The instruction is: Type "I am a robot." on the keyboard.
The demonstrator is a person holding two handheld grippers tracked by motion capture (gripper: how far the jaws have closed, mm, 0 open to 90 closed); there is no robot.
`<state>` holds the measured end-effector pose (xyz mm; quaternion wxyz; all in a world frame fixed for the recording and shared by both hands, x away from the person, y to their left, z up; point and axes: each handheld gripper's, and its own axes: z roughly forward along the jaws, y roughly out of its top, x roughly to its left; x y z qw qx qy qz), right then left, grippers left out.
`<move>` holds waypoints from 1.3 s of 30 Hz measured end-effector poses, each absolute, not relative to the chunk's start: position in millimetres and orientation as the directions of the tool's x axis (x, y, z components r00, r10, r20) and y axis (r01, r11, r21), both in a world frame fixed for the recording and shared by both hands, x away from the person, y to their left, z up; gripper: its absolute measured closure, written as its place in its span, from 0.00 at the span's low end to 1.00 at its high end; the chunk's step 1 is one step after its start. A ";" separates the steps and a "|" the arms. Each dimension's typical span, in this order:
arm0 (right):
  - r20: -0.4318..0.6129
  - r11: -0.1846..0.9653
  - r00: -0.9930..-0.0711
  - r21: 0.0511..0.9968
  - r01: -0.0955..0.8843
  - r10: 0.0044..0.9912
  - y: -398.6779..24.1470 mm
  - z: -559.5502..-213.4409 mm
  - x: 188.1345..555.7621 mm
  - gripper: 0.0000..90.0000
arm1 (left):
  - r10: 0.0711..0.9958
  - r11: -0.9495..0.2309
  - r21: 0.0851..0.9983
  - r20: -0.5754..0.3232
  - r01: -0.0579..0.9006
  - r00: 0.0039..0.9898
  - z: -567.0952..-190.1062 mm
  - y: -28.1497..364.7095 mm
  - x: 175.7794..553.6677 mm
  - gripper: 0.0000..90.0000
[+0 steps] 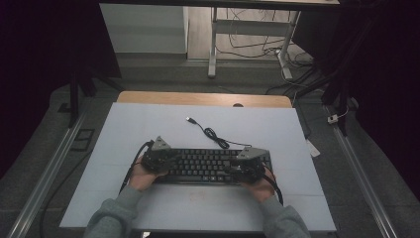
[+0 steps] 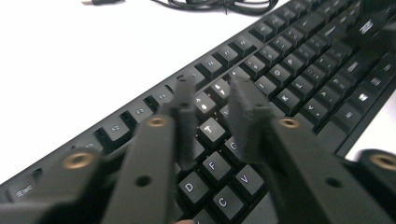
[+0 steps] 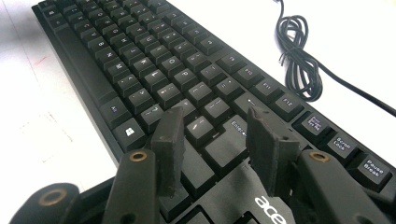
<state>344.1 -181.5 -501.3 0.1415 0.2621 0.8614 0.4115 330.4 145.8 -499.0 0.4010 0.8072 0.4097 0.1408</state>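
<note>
Keyboard (image 1: 205, 166) on table (image 1: 148, 129); coiled cable (image 1: 216, 137) behind it.

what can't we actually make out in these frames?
- High view: legends on the black plastic keyboard too small; both ends hidden under the left tongs and right tongs.
- Left gripper view: whether the fingertips touch the keys, blurred.
- Right gripper view: the coiled black cable is cut off by the frame edge.
- High view: small black USB plug, detail too small.

Black keyboard (image 1: 205, 166) flat on white table, near edge; cable (image 1: 213, 134) coiled behind.
</note>
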 end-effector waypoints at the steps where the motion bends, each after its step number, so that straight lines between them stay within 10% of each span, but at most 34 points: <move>1: -0.029 0.524 -0.822 0.783 0.335 0.569 -181.6 -500.9 343.8 0.63 | 0.776 -0.339 0.763 -0.105 0.551 0.622 -497.5 147.6 328.9 0.66; 13: -0.029 0.524 -0.820 0.783 0.337 0.571 -182.6 -501.6 345.6 0.63 | 0.778 -0.333 0.739 -0.137 0.586 0.614 -492.3 164.5 321.2 0.38; 39: -0.014 0.525 -0.846 0.789 0.317 0.532 -168.2 -498.8 342.2 0.64 | 0.781 -0.318 0.733 -0.157 0.601 0.604 -493.3 166.7 321.7 0.30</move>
